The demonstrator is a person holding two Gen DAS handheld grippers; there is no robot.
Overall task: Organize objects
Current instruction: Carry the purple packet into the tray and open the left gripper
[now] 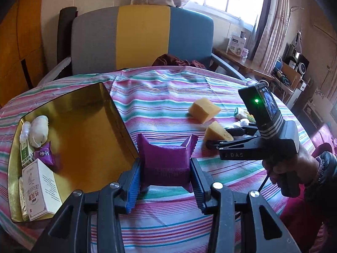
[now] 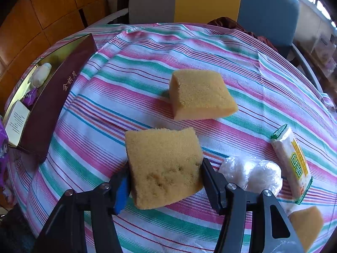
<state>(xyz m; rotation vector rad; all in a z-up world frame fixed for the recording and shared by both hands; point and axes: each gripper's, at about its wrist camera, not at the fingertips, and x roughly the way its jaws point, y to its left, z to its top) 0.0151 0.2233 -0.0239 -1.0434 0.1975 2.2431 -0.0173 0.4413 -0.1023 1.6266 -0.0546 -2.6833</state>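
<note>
My left gripper (image 1: 165,168) is shut on a purple foil packet (image 1: 164,158), which it holds just right of the gold-lined box (image 1: 88,118). The box's maroon outer wall (image 2: 52,97) also shows in the right wrist view. My right gripper (image 2: 165,168) is shut on a yellow sponge block (image 2: 162,164), low over the striped cloth. From the left wrist view that same right gripper (image 1: 219,140) grips the sponge block (image 1: 218,133) at the right. A second sponge block (image 2: 200,93) lies further back on the cloth.
In the box lie a white wrapped lump (image 1: 40,130), a small purple packet (image 1: 45,154), a green-white packet (image 1: 26,154) and a white carton (image 1: 40,187). Right of my right gripper are plastic-wrapped white lumps (image 2: 250,172), a yellow-green packet (image 2: 292,164) and a third sponge (image 2: 305,221). A chair (image 1: 143,35) stands behind the table.
</note>
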